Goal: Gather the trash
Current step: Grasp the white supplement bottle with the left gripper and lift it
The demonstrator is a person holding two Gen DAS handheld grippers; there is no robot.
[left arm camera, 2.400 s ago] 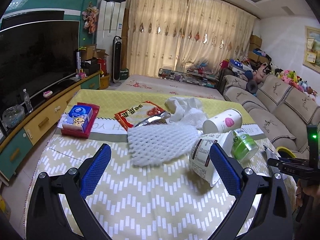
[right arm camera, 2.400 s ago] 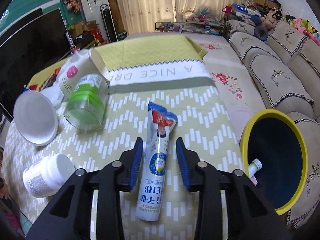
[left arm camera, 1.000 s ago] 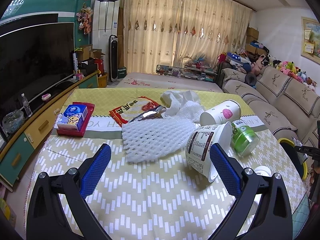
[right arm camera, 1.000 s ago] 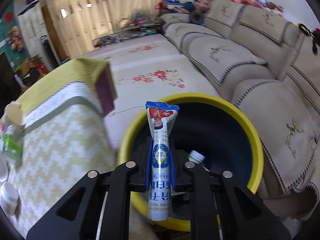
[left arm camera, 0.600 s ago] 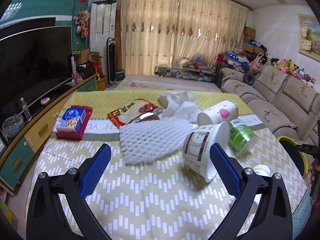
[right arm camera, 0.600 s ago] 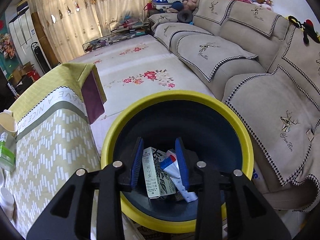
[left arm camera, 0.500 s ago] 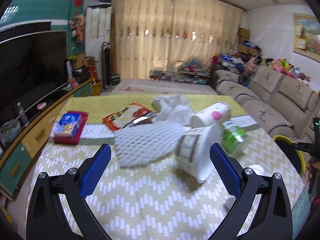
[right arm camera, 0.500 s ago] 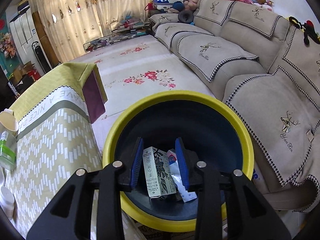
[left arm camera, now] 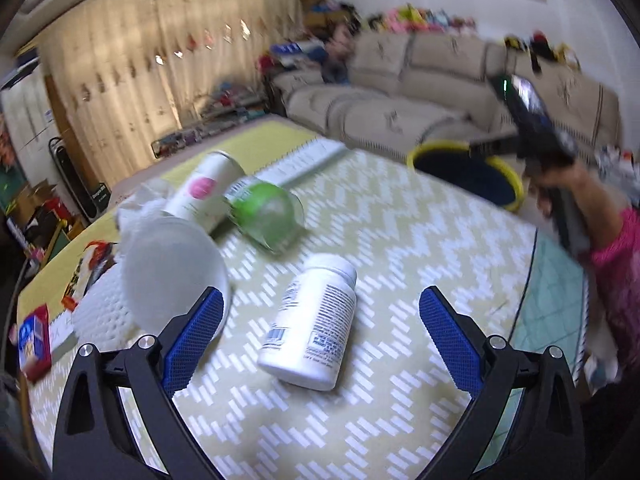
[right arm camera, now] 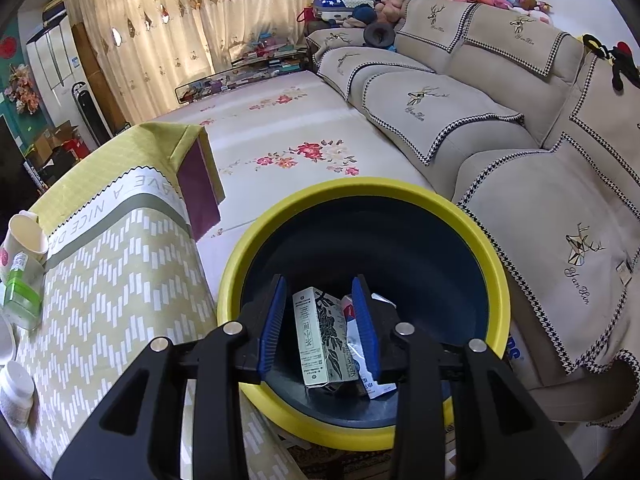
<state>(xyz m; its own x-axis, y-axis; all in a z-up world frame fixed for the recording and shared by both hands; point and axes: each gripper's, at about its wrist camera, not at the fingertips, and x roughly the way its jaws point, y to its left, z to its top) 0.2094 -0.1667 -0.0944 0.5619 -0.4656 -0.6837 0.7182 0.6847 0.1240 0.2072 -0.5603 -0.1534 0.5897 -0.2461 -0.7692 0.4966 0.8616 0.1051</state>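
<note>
My left gripper is open wide over the table, with a white pill bottle lying on its side between the fingers. Behind it lie a green jar, a white paper cup and a white bowl. My right gripper is open and empty above the yellow-rimmed bin, which holds a cream carton and a crumpled tube. The bin and the right gripper also show at the right of the left wrist view.
The table has a green zigzag cloth. White foam netting, a red snack wrapper and a blue tissue pack lie at the left. A beige sofa stands behind the bin. The table edge is left of the bin.
My right gripper carried the tube off the table to the bin and let it drop in. My left gripper swung right and down to the white pill bottle.
</note>
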